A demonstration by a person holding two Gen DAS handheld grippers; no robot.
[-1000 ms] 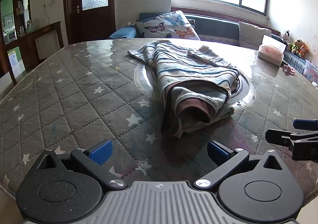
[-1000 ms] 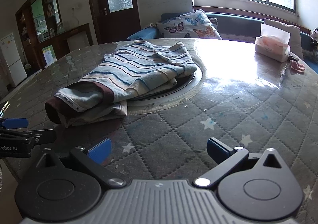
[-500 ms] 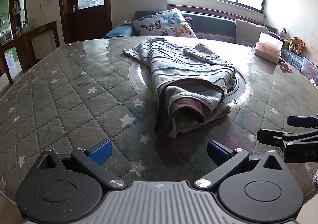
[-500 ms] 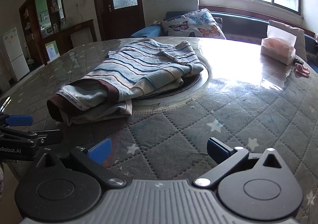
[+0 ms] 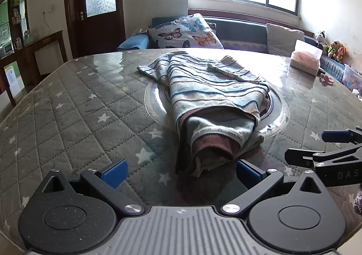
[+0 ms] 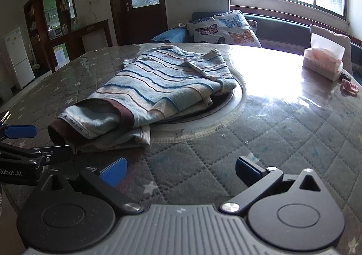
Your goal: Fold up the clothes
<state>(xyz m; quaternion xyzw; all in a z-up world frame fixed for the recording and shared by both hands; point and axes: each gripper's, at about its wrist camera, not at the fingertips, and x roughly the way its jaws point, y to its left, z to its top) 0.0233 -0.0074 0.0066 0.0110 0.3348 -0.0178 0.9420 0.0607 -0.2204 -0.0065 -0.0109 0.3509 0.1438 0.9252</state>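
A blue-and-beige striped garment [image 5: 212,105] [image 6: 163,89] with a brown ribbed cuff lies folded over the glass disc in the middle of the quilted star-pattern table [image 5: 74,107] [image 6: 282,132]. My left gripper [image 5: 181,171] is open, its blue pads spread wide just short of the garment's near brown end, holding nothing. My right gripper [image 6: 181,170] is also open and empty, low over the table to the right of the garment. Each gripper shows in the other's view: the right gripper [image 5: 316,146] at the right edge, the left gripper [image 6: 34,141] at the left edge.
A tissue box [image 6: 323,62] [image 5: 305,60] and a small pink item [image 6: 349,88] sit at the table's far right. Behind the table are a butterfly cushion [image 5: 185,33] on a bench, a dark door [image 5: 95,6] and a cabinet [image 6: 56,21] at left.
Both grippers have edged forward and lower toward the garment's near end. The garment has not moved and both stay open.
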